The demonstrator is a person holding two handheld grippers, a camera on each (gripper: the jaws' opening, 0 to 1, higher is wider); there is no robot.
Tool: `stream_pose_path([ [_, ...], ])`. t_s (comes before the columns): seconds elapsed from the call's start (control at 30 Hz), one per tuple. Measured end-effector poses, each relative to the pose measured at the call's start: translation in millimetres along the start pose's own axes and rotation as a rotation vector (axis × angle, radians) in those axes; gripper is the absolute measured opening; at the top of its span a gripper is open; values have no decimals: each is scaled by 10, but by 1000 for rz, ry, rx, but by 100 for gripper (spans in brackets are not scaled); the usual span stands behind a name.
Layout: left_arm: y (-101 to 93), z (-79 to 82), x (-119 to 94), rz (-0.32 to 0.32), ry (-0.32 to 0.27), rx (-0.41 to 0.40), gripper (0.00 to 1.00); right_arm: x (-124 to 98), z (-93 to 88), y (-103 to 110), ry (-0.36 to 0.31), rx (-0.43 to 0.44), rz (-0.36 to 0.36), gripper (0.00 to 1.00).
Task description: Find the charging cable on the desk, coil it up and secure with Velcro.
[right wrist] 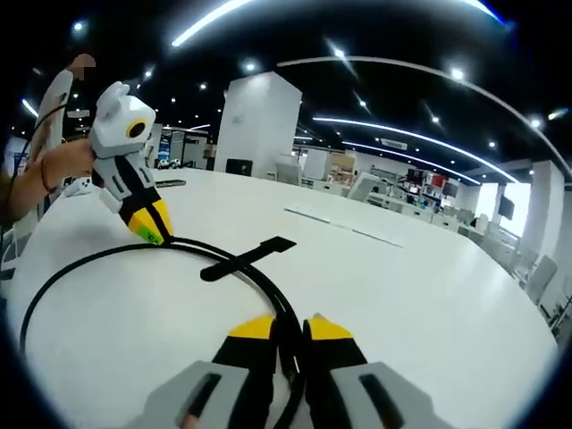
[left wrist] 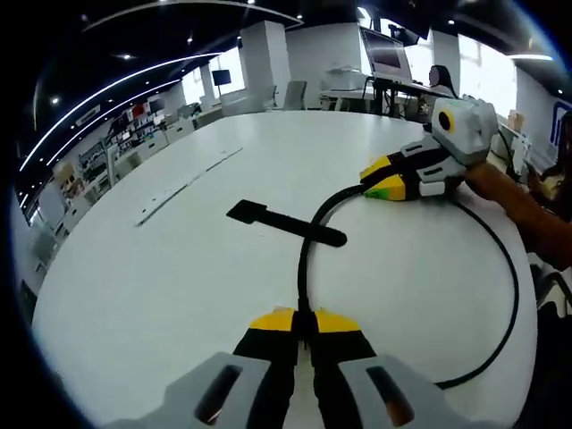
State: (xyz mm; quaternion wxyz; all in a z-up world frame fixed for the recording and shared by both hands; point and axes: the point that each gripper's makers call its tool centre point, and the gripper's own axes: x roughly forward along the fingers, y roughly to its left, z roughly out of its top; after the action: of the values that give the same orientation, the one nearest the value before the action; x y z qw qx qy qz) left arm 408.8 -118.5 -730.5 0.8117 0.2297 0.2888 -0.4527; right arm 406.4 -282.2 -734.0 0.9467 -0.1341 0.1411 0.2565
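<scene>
Both grippers clamp the cable (left wrist: 304, 259): left gripper (left wrist: 304, 323) and right gripper (right wrist: 284, 332), jaws closed on it. Risk: the stiff loop could spring loose if either grip slackens. Cable is black, thin, looped on the desk (left wrist: 179, 286), with a flat Velcro strap (left wrist: 284, 223) across it.
</scene>
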Motion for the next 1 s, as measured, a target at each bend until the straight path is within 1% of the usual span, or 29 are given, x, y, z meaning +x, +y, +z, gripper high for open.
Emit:
stream_pose_path([
  [0.17, 77, -6, 5, 11, -9, -5, 6, 87, 27, -9, 11, -11, 11, 13],
  [0.23, 108, -8, 8, 15, -12, -7, 6, 159, 49, -31, 19, -20, 15, 13],
  [0.43, 276, 6, 42, 35, -21, -19, 6, 313, 99, -85, 33, -36, 27, 13],
  [0.63, 391, 22, 66, 43, -52, -40, 6, 440, 134, -135, 33, -25, 42, 13],
  [0.73, 395, 22, 66, 42, -53, -41, 6, 445, 137, -136, 34, -26, 43, 13],
  [0.77, 418, 24, 71, 34, -59, -48, 6, 467, 143, -151, 39, -37, 48, 13],
  [0.87, 453, 31, 88, 34, -77, -52, 6, 506, 145, -175, 28, -21, 55, 13],
  [1.0, 472, 47, 100, 16, -92, -61, 6, 509, 148, -179, 18, -16, 51, 13],
])
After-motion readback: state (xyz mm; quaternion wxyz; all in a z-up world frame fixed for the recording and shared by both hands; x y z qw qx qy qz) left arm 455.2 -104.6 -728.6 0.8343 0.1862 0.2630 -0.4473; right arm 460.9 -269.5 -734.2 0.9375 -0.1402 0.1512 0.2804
